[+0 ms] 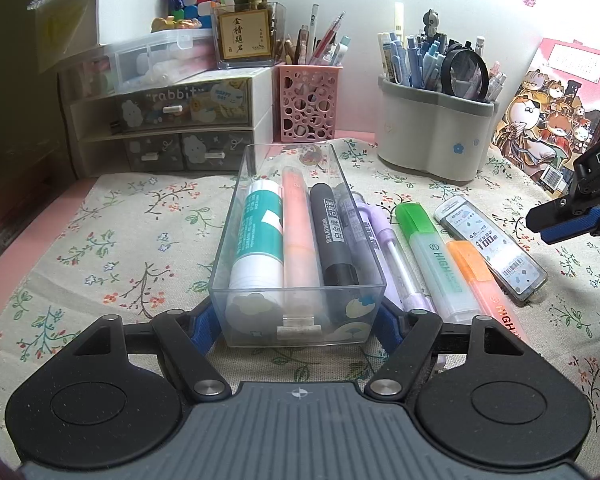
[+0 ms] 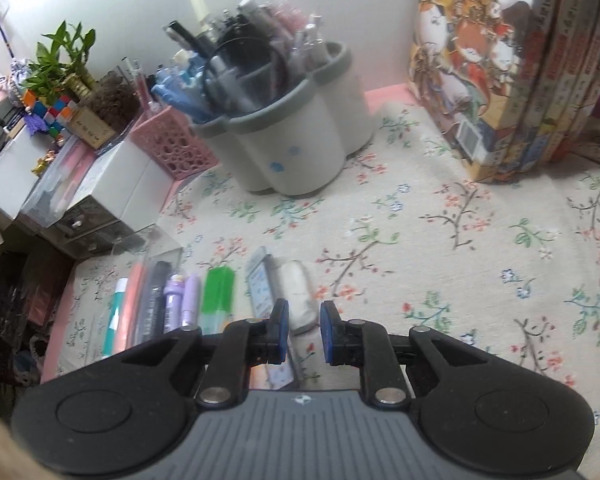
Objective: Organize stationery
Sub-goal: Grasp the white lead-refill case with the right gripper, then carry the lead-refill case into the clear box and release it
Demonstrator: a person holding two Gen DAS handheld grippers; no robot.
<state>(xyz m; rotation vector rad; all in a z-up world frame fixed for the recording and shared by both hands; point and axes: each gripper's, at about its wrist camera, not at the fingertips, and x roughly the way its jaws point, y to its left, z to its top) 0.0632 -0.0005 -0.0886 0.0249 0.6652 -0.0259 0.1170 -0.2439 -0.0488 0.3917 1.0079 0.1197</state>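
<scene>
Left gripper [image 1: 298, 320] clamped on clear tray [image 1: 300, 322], fingertips half hidden; right gripper [image 2: 304, 334] blurred, slightly parted, empty.

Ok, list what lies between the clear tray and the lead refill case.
In the left wrist view, between the clear tray and the lead refill case lie a purple pen, a green highlighter and an orange highlighter.

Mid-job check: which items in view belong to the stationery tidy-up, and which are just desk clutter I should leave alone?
In the job:
clear tray, clamped by left gripper
purple pen
green highlighter
orange highlighter
lead refill case
right gripper, open, empty

Lying about:
pink pen cup
grey pen holder
drawer unit
books
</scene>
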